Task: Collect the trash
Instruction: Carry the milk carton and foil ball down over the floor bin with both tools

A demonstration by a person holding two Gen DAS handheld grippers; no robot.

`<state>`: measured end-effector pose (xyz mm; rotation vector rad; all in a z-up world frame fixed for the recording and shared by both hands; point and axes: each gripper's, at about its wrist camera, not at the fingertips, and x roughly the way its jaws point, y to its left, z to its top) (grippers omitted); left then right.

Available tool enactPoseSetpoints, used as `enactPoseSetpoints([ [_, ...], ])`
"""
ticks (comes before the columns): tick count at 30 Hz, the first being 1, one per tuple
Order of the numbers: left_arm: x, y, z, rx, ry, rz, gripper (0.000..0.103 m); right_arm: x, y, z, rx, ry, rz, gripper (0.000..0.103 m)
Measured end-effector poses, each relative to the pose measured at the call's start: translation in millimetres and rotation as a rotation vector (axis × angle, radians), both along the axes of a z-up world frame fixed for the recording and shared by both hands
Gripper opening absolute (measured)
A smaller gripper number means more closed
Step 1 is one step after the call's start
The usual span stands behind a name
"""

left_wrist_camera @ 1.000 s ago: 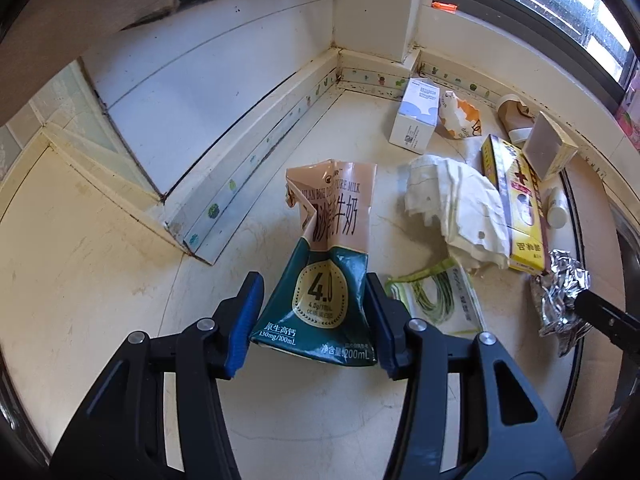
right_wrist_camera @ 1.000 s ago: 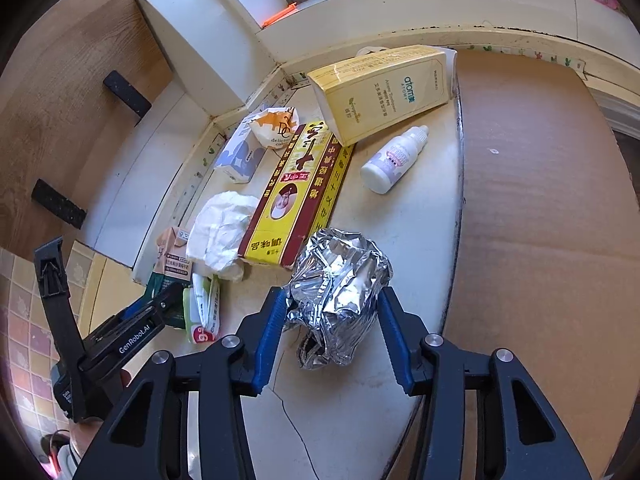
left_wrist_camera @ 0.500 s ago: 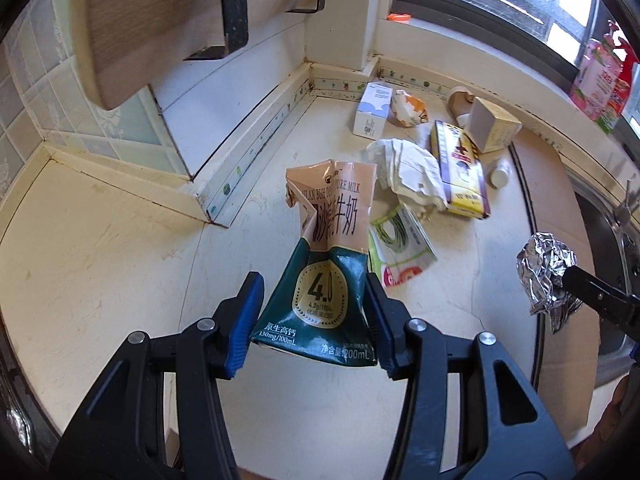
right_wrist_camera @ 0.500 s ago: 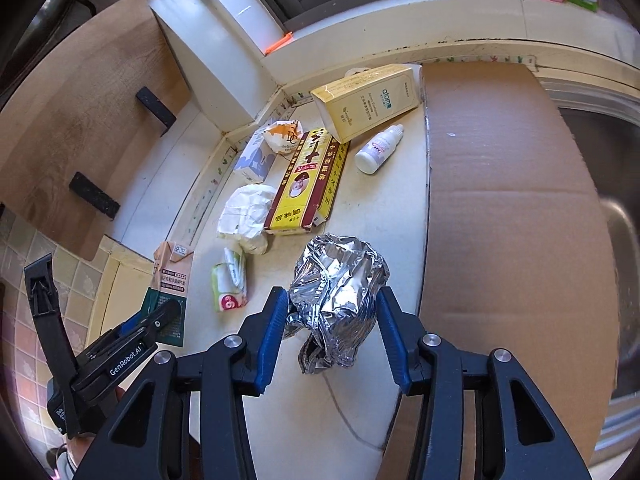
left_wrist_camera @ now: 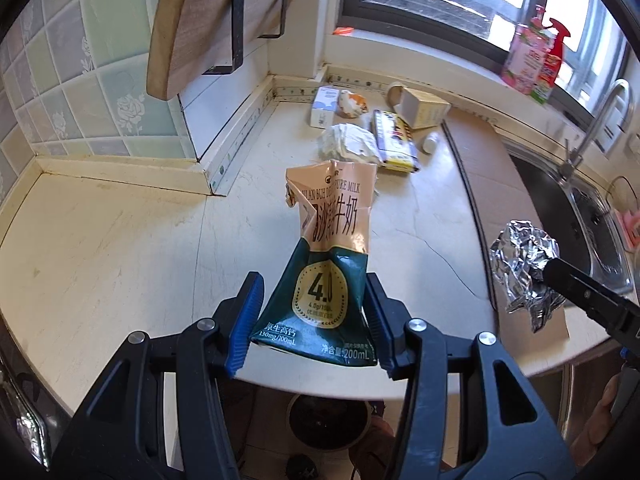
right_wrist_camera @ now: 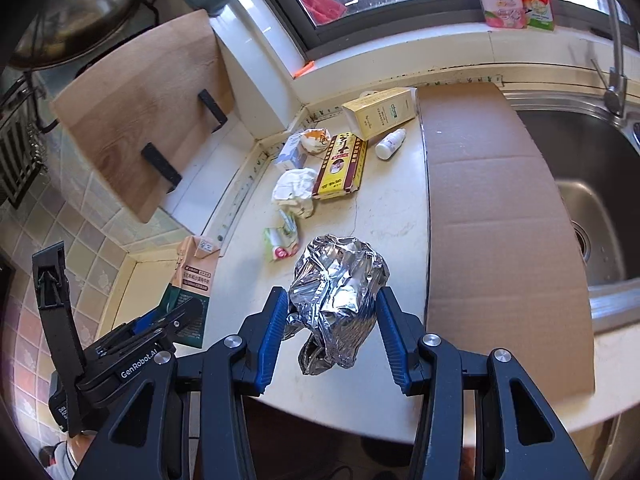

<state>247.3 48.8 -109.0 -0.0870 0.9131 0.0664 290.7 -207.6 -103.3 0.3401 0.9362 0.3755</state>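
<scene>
Trash is being held in both grippers above the front edge of the counter (left_wrist_camera: 120,240). A crumpled milk carton (left_wrist_camera: 328,264), green below and peach above, is being pinched at its lower sides by the blue pads of the left gripper (left_wrist_camera: 316,320), its torn top standing upward. A wad of crumpled foil (right_wrist_camera: 340,296) is being clamped between the fingers of the right gripper (right_wrist_camera: 336,328), both pads pressing into its sides, with a loose tail of foil hanging beneath. In the left wrist view the foil is being seen off to the right, in front of the sink (left_wrist_camera: 560,208).

More litter is being left lying at the back corner of the counter: a crushed white paper wad (right_wrist_camera: 294,192), a red-and-yellow box (right_wrist_camera: 340,166), a pale yellow carton (right_wrist_camera: 380,114), a small white bottle (right_wrist_camera: 390,144), a small blue-and-white carton (left_wrist_camera: 323,108) and a green-and-white wrapper (right_wrist_camera: 280,240). A flattened cardboard sheet (right_wrist_camera: 492,208) is being kept beside the sink, and a wooden cutting board (right_wrist_camera: 136,120) is being propped against the wall.
</scene>
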Motion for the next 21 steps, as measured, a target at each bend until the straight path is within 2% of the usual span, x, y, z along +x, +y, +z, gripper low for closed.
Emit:
enactPoseSetpoints([
  [7, -61.4, -11.4, 11.3, -0.018, -0.022, -0.098, 0.047, -92.3, 11.7, 15.8, -0.005, -0.015, -0.031, 0.045],
  [14, -118.7, -18.9, 2.8, -0.038, 0.01, -0.159, 0.047, -170.1, 12.9, 7.5, -0.023, 0.018, -0.053, 0.045],
  [21, -154.1, -21.1, -13.3, -0.048, 0.056, -0.168, 0.047, -209.6, 8.6, -11.2, -0.03, 0.07, -0.028, 0.045],
])
